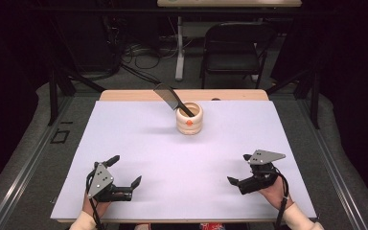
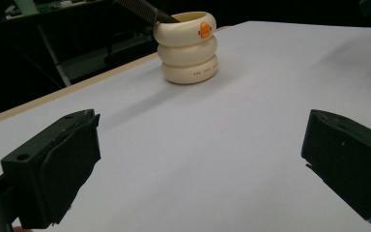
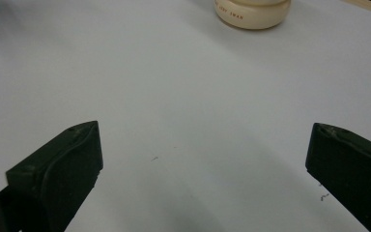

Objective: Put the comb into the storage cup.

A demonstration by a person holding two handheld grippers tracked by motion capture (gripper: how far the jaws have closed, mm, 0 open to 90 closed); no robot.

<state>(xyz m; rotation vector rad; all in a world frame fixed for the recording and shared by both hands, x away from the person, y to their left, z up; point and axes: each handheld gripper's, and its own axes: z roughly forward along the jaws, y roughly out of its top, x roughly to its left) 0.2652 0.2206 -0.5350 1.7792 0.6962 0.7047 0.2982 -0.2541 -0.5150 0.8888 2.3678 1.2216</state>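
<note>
left tongs (image 1: 125, 171) spread wide near the table's (image 1: 139, 139) front edge, nothing between them. right tongs (image 1: 240, 168) spread too, well apart from the left. far back at centre, cream ringed holder (image 1: 189, 119) with a black comb (image 1: 171, 98) leaning out. up close from the left gripper view: orange dot (image 2: 205, 29) and small lettering on that holder.

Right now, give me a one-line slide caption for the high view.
Both open grippers, left and right, rest near the table's front edge; a black comb leans in the cream holder.
</note>
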